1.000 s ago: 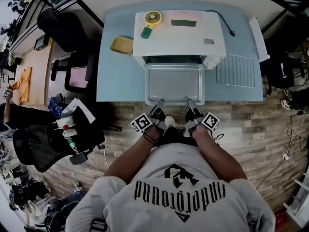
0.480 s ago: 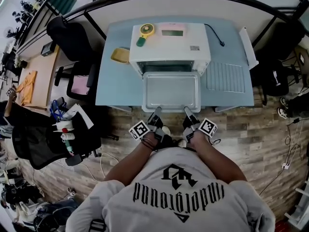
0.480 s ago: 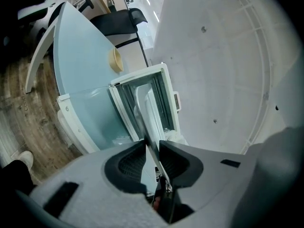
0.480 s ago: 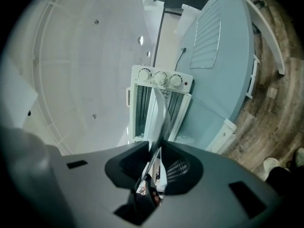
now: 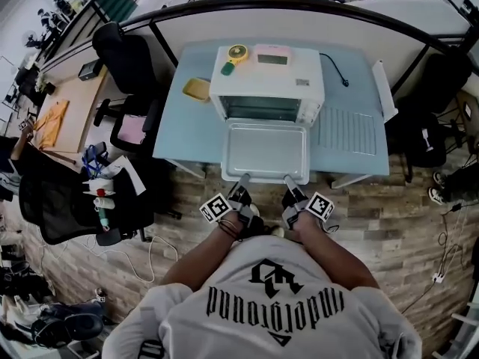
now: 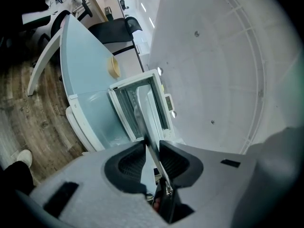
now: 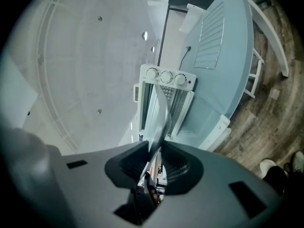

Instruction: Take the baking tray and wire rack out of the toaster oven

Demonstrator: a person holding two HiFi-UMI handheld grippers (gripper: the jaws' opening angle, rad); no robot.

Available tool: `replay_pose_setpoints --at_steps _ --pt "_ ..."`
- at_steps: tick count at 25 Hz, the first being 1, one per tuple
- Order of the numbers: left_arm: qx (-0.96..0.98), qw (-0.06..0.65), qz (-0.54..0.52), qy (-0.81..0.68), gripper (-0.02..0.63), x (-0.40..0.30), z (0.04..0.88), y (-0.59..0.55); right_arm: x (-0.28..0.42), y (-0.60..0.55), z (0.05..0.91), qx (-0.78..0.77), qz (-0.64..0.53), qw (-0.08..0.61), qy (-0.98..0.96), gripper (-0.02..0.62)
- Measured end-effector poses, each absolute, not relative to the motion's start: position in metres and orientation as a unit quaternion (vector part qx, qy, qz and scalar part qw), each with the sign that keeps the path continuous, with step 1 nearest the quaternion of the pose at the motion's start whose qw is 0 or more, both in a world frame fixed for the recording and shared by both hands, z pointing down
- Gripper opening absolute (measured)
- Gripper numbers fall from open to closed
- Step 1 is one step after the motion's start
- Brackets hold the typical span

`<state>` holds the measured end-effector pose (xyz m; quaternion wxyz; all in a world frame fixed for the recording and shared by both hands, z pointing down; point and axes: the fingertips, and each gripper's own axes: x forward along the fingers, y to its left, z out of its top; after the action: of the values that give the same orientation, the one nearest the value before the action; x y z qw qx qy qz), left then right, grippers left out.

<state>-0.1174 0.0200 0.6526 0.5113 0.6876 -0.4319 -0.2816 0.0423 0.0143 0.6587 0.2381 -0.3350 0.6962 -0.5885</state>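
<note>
The silver baking tray (image 5: 266,149) hangs level in front of the white toaster oven (image 5: 267,81), and its near rim reaches out past the table's front edge. My left gripper (image 5: 244,179) is shut on the left part of that rim. My right gripper (image 5: 288,180) is shut on the right part. In the left gripper view the thin tray edge (image 6: 148,127) runs between the dark pads of the left gripper (image 6: 151,147). The right gripper view shows the same: the tray (image 7: 161,118) is pinched in the right gripper (image 7: 155,148). The wire rack (image 5: 346,131) lies flat on the table, right of the oven.
The pale blue table (image 5: 187,133) carries a small yellow dish (image 5: 197,89) left of the oven. A yellow and green hand fan (image 5: 234,54) lies on the oven's top. Black office chairs (image 5: 131,66) stand to the left. A black cable (image 5: 333,69) trails behind the oven.
Both grippers have drawn back toward the person with the tray, and it has slid further out of the oven, past the table's front edge. The wire rack has not moved.
</note>
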Motion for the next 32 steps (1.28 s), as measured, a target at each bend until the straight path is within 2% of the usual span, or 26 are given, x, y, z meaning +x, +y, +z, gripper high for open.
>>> replay_pose_setpoints --at_steps 6,12,17,32 --pt "0.678 0.504 -0.286 -0.452 0.097 -0.131 0.65 0.034 0.034 0.028 0.663 -0.343 -0.604 0.203 0.69 0.089" --pt "0.682 0.491 -0.29 -0.458 0.098 -0.144 0.644 0.034 0.015 0.018 0.648 -0.297 -0.584 0.226 0.721 0.087" --pt "0.678 0.485 -0.294 -0.467 0.103 -0.164 0.643 0.033 -0.006 0.012 0.643 -0.285 -0.581 0.219 0.73 0.087" --pt "0.679 0.487 -0.296 -0.464 0.101 -0.293 0.645 0.015 -0.133 0.0 0.646 -0.294 -0.588 0.204 0.725 0.089"
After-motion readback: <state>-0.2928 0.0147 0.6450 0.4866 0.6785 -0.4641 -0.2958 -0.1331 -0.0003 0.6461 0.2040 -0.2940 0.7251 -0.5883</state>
